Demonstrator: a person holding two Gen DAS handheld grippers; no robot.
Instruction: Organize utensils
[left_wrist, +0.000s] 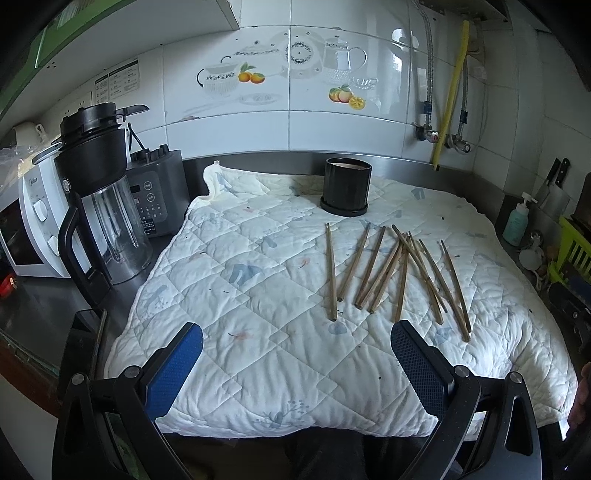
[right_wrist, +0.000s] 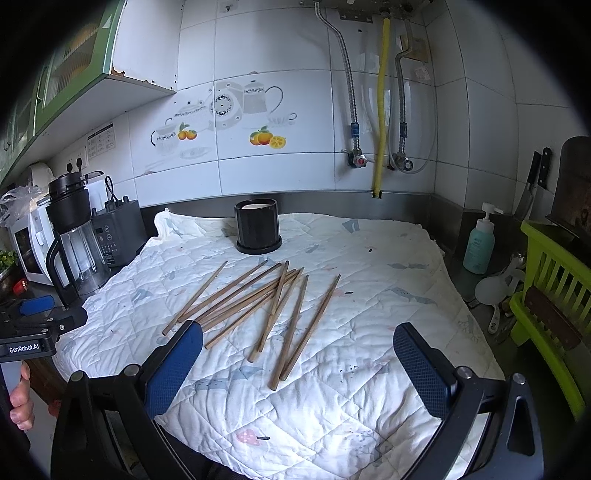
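My left gripper (left_wrist: 296, 338) has its jaws wide apart and holds nothing; it hangs over the near edge of the white quilted cloth (left_wrist: 258, 295). My right gripper (right_wrist: 298, 341) also has its jaws wide apart and is empty, over the same near edge. The wooden chopsticks (left_wrist: 391, 273) lie loose on the cloth, some crossing each other, in front of the black holder (left_wrist: 346, 184). The holder stands upright at the far side of the cloth, near the tiled wall. To the left of the cloth stands a blender (left_wrist: 99, 192). To the right of the cloth I see a soap bottle (right_wrist: 479, 242) and a green rack (right_wrist: 550, 291).
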